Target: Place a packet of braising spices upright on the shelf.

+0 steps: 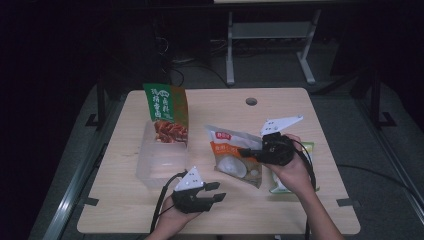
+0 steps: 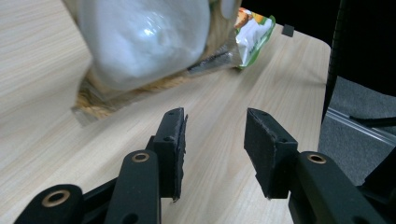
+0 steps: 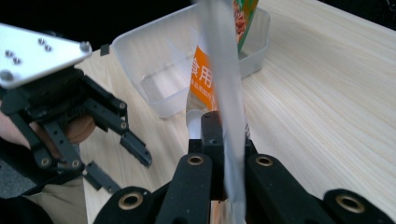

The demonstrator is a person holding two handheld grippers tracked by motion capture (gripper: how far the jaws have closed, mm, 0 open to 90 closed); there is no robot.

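High view | I see R gripper [image 1: 246,150] clamped on orange pouch [image 1: 234,156], just right of clear tub [image 1: 161,162] | L gripper [image 1: 216,191] released, nothing between jaws, in front of tub

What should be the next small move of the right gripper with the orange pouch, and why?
Probably carry the orange pouch left toward the clear tub. The right gripper is shut on its edge and holds it raised off the table; the tub already holds a green pouch, with room left in front of it.
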